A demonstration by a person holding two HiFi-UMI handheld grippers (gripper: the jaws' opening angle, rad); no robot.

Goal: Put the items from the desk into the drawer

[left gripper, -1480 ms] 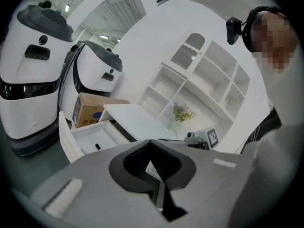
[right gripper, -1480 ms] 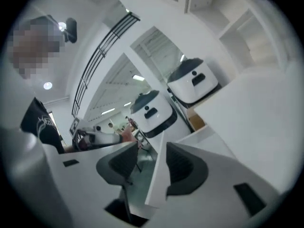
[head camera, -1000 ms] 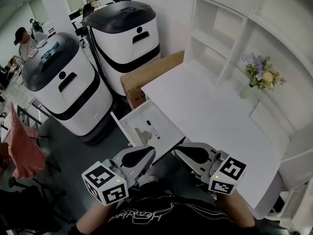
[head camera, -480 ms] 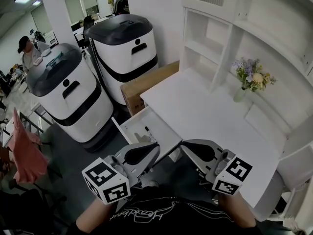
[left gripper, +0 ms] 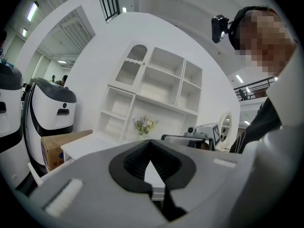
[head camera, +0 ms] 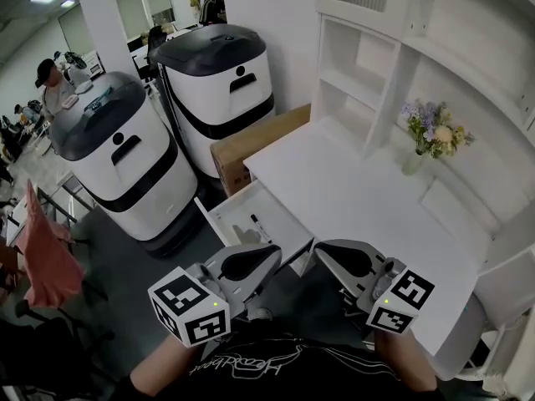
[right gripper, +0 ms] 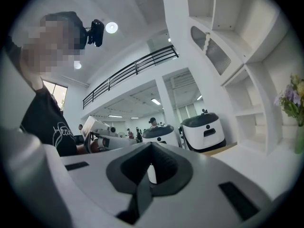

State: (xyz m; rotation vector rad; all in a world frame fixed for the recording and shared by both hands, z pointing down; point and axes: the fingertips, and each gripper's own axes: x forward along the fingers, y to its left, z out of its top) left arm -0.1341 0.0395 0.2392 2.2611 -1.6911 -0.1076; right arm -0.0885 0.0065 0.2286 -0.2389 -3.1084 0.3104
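Note:
The white desk (head camera: 359,199) has a bare top except for a vase at its back. Its drawer (head camera: 219,215) stands pulled out at the left end, with a black marker (head camera: 260,226) and a small pale item lying inside. My left gripper (head camera: 255,261) hangs just in front of the drawer, jaws shut with nothing in them. Beside it, my right gripper (head camera: 334,259) is at the desk's front edge, also shut and holding nothing. The left gripper view has its closed gripper (left gripper: 151,141) pointing toward the desk (left gripper: 90,144). The right gripper (right gripper: 152,145) points toward the room.
A vase of flowers (head camera: 435,136) stands at the desk's back, under white shelves (head camera: 368,65). A cardboard box (head camera: 259,144) lies on the floor behind the drawer. Two large white and black machines (head camera: 226,82) (head camera: 117,165) stand to the left. A red cloth (head camera: 42,257) hangs at far left.
The head view has shifted slightly. Both grippers stay shut and have drifted a little to the right, still in front of the open drawer.

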